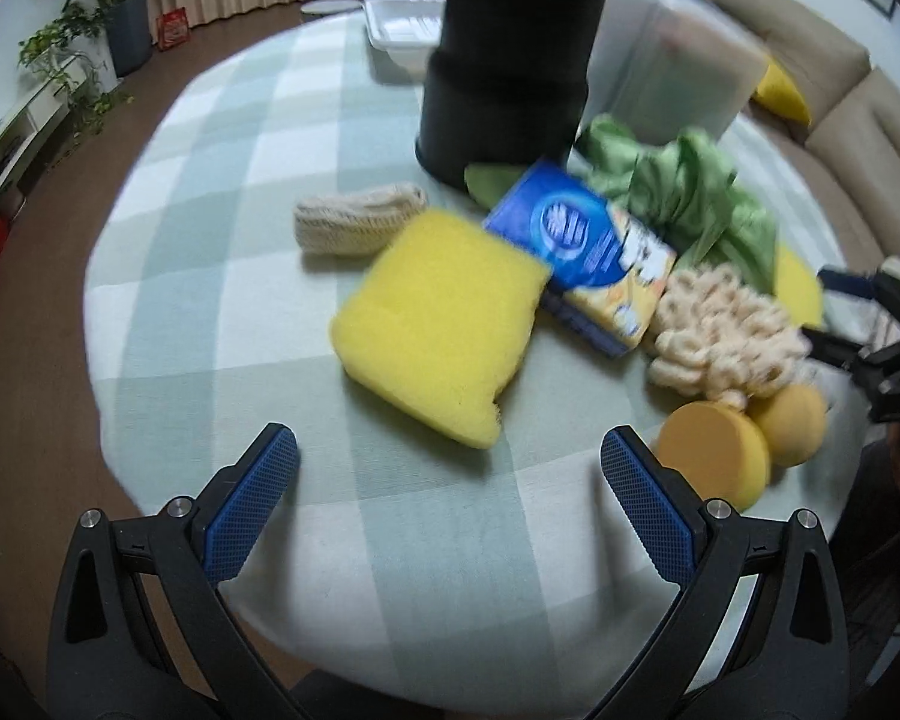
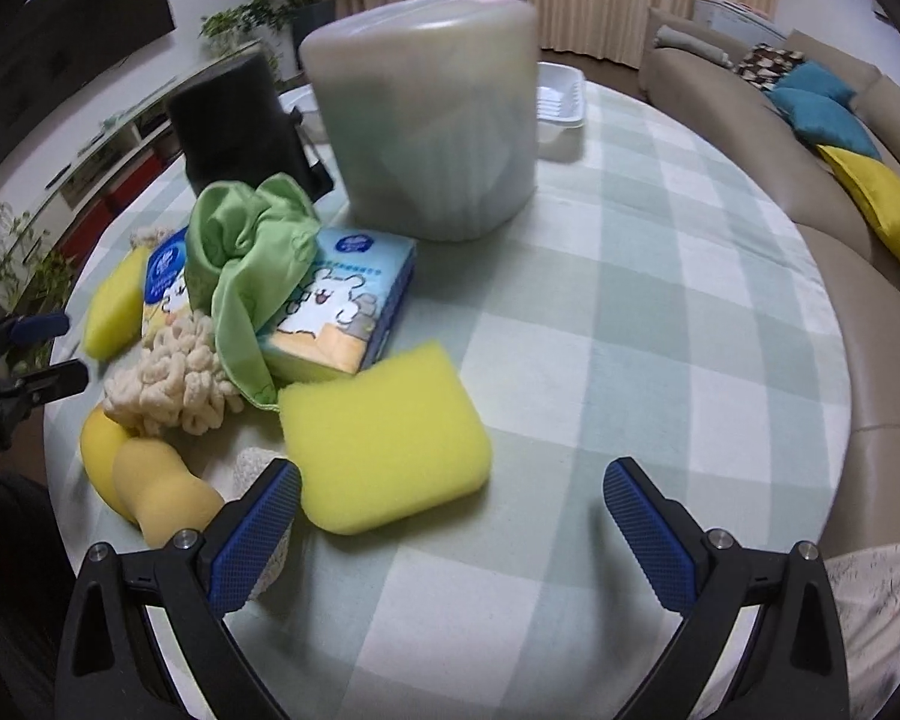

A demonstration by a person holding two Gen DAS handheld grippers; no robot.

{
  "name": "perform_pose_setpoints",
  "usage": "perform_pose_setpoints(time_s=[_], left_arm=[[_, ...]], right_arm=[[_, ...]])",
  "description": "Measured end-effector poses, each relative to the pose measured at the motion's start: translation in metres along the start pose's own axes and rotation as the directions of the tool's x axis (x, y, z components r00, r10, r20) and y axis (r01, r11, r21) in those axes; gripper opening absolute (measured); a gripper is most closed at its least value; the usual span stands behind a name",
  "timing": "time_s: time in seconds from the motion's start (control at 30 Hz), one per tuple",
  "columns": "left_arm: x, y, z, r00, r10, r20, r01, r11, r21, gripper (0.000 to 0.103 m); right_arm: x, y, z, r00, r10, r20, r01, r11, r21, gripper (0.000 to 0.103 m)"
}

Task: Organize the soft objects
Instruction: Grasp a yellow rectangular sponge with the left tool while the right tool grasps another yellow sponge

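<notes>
A pile of soft things lies on the round checked table [image 1: 222,312]: a big yellow sponge [image 1: 444,333], a knitted cream pouch [image 1: 357,225], a blue tissue pack [image 1: 588,246], a green cloth [image 1: 690,192], a cream loop mop head [image 1: 726,330] and two round orange sponges [image 1: 714,453]. My left gripper [image 1: 450,468] is open and empty, just short of the yellow sponge. My right gripper [image 2: 450,498] is open and empty, just in front of a second yellow sponge [image 2: 384,438]. The right view also shows the green cloth [image 2: 252,258], tissue packs [image 2: 342,312] and mop head [image 2: 174,378].
A black bin [image 1: 504,66] and a translucent grey bin [image 2: 432,120] stand upright behind the pile. A white tray [image 2: 558,102] sits at the far table edge. A beige sofa [image 2: 870,312] with cushions curves along the right.
</notes>
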State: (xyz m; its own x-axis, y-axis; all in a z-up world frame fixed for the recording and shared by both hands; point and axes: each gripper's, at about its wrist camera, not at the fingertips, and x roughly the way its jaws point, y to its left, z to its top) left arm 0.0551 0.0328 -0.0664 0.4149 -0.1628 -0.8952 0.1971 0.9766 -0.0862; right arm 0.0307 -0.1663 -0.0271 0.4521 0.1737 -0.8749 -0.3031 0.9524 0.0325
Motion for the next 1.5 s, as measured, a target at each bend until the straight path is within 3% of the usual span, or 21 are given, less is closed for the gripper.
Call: perform_pose_setpoints(time_s=[0.27, 0.57, 0.67, 0.93, 1.0, 1.1, 1.5], left_arm=[[0.009, -0.016, 0.009, 0.998, 0.053, 0.017, -0.055, 0.988, 0.144, 0.103], [0.015, 0.004, 0.026, 0.999, 0.004, 0.041, -0.007, 0.997, 0.071, 0.102], [0.018, 0.000, 0.030, 0.999, 0.010, 0.047, -0.014, 0.996, 0.088, 0.101], [0.016, -0.013, 0.030, 0.997, 0.015, 0.071, -0.024, 0.992, 0.122, 0.080], [0.013, -0.011, 0.028, 0.997, 0.017, 0.077, -0.025, 0.994, 0.111, 0.069], [0.010, -0.006, 0.027, 0.996, 0.022, 0.083, -0.029, 0.996, 0.083, 0.060], [0.005, -0.008, 0.019, 0.996, -0.006, 0.084, -0.002, 0.995, 0.096, 0.057]], right_arm=[[0.008, -0.004, 0.010, 0.996, 0.083, -0.015, -0.084, 0.995, -0.052, 0.101], [0.009, -0.015, 0.019, 0.988, 0.150, -0.032, -0.152, 0.986, -0.070, 0.099], [0.008, -0.022, 0.021, 0.986, 0.165, -0.021, -0.165, 0.985, -0.051, 0.099], [0.012, -0.030, 0.007, 0.986, 0.165, -0.034, -0.167, 0.984, -0.063, 0.098], [0.008, -0.033, 0.007, 0.988, 0.150, -0.024, -0.151, 0.987, -0.061, 0.096], [0.004, -0.036, 0.008, 0.990, 0.143, -0.014, -0.143, 0.988, -0.056, 0.093], [0.018, -0.020, 0.012, 0.990, 0.134, -0.036, -0.138, 0.981, -0.133, 0.093]])
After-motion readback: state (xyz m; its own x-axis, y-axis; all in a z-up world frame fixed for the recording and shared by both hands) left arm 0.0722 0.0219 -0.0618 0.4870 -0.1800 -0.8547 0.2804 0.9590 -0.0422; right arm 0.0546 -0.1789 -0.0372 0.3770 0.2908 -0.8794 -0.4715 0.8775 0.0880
